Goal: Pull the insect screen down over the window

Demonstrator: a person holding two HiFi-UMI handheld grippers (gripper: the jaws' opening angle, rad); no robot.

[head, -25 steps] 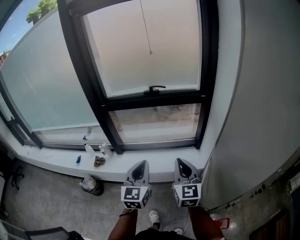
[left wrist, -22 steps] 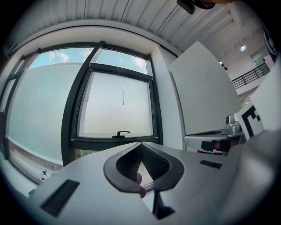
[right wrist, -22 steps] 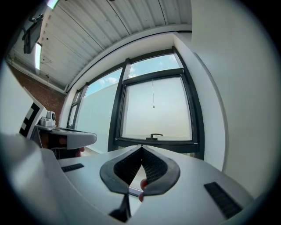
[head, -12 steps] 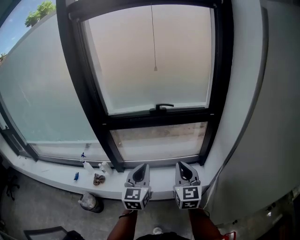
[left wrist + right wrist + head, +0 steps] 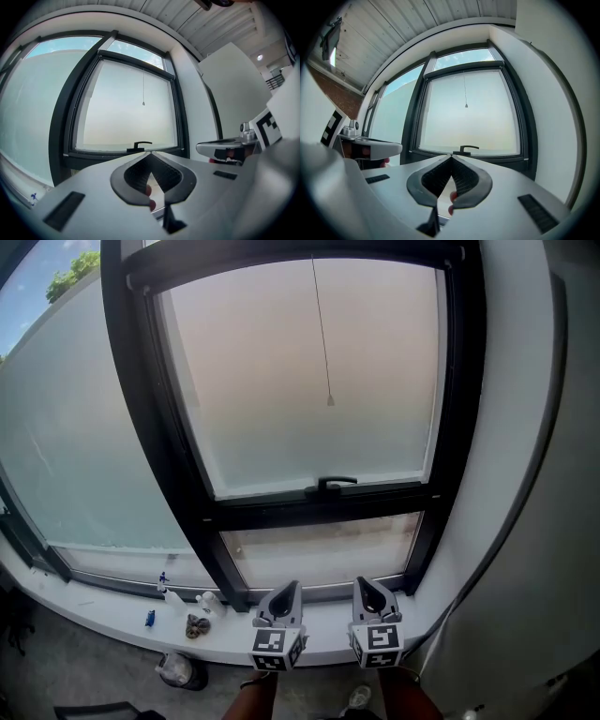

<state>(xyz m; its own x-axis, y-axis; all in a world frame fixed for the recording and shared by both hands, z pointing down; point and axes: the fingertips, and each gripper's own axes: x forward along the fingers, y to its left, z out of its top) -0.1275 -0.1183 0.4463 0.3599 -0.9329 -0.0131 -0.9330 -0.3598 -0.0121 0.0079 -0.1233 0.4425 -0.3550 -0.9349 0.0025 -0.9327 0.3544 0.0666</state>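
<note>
Since a second ago the black-framed window [image 5: 461,381] has grown to fill the head view. Both grippers have come forward with the person to the edge of the white window sill [image 5: 103,601]. The left gripper [image 5: 289,589] and the right gripper [image 5: 366,584] ride side by side, level, pointing at the pane. Each has its fingers pressed together on nothing, the tips meeting in its own view.

The insect screen is not drawn over the frosted pane [image 5: 281,381]. It probably sits rolled up behind the black top bar [image 5: 300,254], though the roll itself does not show. Its thin grey pull cord [image 5: 322,334] hangs down the middle of the pane and ends in a small bead [image 5: 330,401]. The bead is at twelve o'clock from the grippers and well apart from them. Below it, a black lever handle [image 5: 336,484] sits on the lower rail. At nine o'clock of the left gripper a few small bottles [image 5: 208,602] stand on the sill, out of the way.

The step in hand is the approach; nothing of the screen is touched yet. The next move, as I judge it, calls for one gripper to rise toward twelve o'clock and spread its fingers. It should then close them on the cord just above the bead and draw straight down, so the screen follows without skewing.
</note>
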